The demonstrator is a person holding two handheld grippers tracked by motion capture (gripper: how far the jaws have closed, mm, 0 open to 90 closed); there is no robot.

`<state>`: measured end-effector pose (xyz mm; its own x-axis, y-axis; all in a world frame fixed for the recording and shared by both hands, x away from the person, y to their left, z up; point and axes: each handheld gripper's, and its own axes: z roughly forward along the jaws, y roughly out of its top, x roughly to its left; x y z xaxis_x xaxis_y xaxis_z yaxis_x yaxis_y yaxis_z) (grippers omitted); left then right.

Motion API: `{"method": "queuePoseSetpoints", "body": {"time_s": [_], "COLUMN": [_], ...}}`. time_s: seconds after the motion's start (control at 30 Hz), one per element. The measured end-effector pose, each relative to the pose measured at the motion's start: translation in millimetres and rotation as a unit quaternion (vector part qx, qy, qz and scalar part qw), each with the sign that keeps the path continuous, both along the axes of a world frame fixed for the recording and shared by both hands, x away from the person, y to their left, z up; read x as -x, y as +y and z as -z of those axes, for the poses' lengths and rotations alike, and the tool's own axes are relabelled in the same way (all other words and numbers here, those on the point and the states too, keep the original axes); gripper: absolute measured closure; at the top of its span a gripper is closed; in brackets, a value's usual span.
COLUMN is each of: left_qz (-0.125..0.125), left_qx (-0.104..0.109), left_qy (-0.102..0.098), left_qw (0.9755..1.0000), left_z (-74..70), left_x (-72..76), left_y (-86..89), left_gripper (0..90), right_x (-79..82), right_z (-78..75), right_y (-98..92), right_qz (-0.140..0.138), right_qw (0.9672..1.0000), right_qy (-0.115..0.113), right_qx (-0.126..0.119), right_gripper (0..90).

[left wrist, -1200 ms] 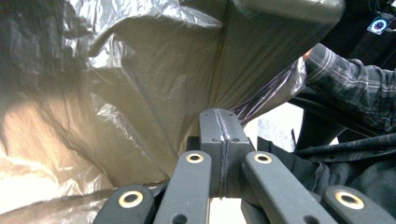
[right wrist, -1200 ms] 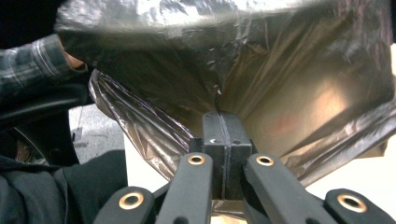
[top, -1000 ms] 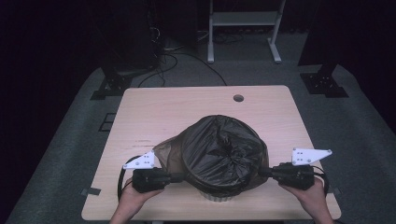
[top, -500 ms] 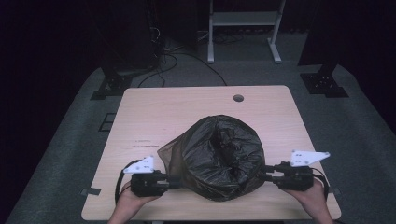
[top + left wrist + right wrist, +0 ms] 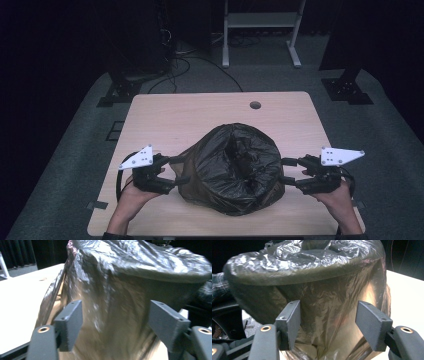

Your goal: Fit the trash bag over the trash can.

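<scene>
Tongs both open: left tongs [image 5: 176, 170] and right tongs [image 5: 286, 170] have just let go, flanking the bag [image 5: 235, 167]; I'd back off level, snagging no film.

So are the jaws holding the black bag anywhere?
No. Both the left gripper and right gripper have just been opening; the black bag sits unheld between them.

Crinkled glossy black plastic bag [image 5: 235, 167] on a smooth matt pale wooden table [image 5: 200, 112].

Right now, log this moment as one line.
left gripper: open, fingers just opening, off bag | right gripper: open, just opening, off bag | bag: over bin, on table
</scene>
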<state>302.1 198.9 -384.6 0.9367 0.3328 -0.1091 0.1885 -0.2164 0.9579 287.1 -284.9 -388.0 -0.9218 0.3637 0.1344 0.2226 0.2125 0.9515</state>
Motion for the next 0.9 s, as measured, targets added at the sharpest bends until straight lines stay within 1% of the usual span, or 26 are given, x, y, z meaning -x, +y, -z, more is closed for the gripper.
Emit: {"method": "queuePoseSetpoints", "body": {"time_s": [0.03, 0.07, 0.1, 0.17, 0.2, 0.27, 0.3, 0.37, 0.4, 0.5, 0.53, 0.57, 0.63, 0.73, 0.77, 0.83, 0.9], "left_qz": [0.002, 0.003, 0.009, 0.022, 0.034, 0.044, 0.056, 0.067, 0.071, 0.078, 0.078, 0.081, 0.084, 0.085, 0.082, 0.082, 0.079], "left_qx": [-0.003, -0.002, 0.002, 0.001, 0.002, 0.006, 0.009, 0.011, 0.011, 0.008, 0.004, 0.0, -0.007, -0.022, -0.028, -0.033, -0.04], "left_qy": [-0.005, -0.006, -0.005, -0.003, 0.0, 0.005, 0.008, 0.012, 0.014, 0.019, 0.021, 0.027, 0.035, 0.056, 0.062, 0.07, 0.071], "left_qw": [1.0, 1.0, 0.9999, 0.9998, 0.9994, 0.999, 0.9984, 0.9977, 0.9973, 0.9967, 0.9967, 0.9963, 0.9958, 0.9946, 0.9943, 0.9936, 0.9936], "left_z": [-0.9, -1.6, -2.0, -2.0, -1.4, -1.0, -0.9, -1.1, -1.3, -1.1, -0.4, 1.1, 6.8, 20.5, 25.1, 31.8, 34.2], "left_x": [-2.8, -5.9, -9.0, -15.0, -17.4, -20.6, -21.9, -22.5, -22.2, -20.4, -20.2, -20.0, -19.2, -19.0, -18.9, -18.9, -18.0], "left_y": [-2.0, -3.8, -5.6, -9.6, -11.6, -11.7, -11.4, -11.3, -11.5, -12.7, -13.2, -14.1, -16.2, -17.6, -17.4, -16.7, -16.6], "left_gripper": [24.8, 24.5, 23.6, 24.0, 27.7, 39.4, 50.0, 64.1, 72.7, 89.5, 89.6, 89.6, 89.6, 89.6, 89.5, 88.7, 86.7], "right_x": [-0.8, -1.4, -2.1, -3.7, -4.6, -5.5, -5.8, -6.0, -5.7, -5.2, -5.5, -5.8, -7.6, -9.1, -10.0, -11.3, -12.1], "right_z": [0.0, -0.1, 0.0, 0.3, 0.5, 0.7, 0.9, 0.6, 0.1, -1.3, -1.4, -1.2, 0.3, 6.1, 8.9, 13.5, 16.2], "right_y": [1.6, 3.3, 4.9, 7.4, 8.0, 7.7, 7.2, 7.4, 8.1, 9.8, 10.0, 9.8, 10.3, 9.2, 8.0, 5.7, 4.4], "right_qz": [-0.002, -0.002, -0.008, -0.018, -0.021, -0.026, -0.028, -0.037, -0.04, -0.036, -0.036, -0.033, -0.031, -0.024, -0.023, -0.02, -0.016], "right_qw": [1.0, 1.0, 0.9999, 0.9998, 0.9997, 0.9996, 0.9996, 0.9993, 0.9992, 0.9993, 0.9993, 0.9994, 0.9993, 0.9989, 0.9989, 0.9986, 0.9983], "right_qy": [-0.002, -0.002, -0.001, 0.0, 0.001, 0.003, 0.003, 0.004, 0.003, -0.001, -0.001, -0.001, 0.009, 0.021, 0.024, 0.032, 0.037], "right_qx": [0.003, 0.006, 0.008, 0.009, 0.007, 0.007, 0.004, 0.002, 0.003, 0.01, 0.012, 0.013, 0.019, 0.033, 0.034, 0.036, 0.041], "right_gripper": [37.4, 39.0, 39.5, 41.5, 43.8, 49.3, 52.2, 60.1, 65.1, 84.0, 89.7, 90.0, 90.0, 90.0, 90.0, 90.0, 90.0]}}
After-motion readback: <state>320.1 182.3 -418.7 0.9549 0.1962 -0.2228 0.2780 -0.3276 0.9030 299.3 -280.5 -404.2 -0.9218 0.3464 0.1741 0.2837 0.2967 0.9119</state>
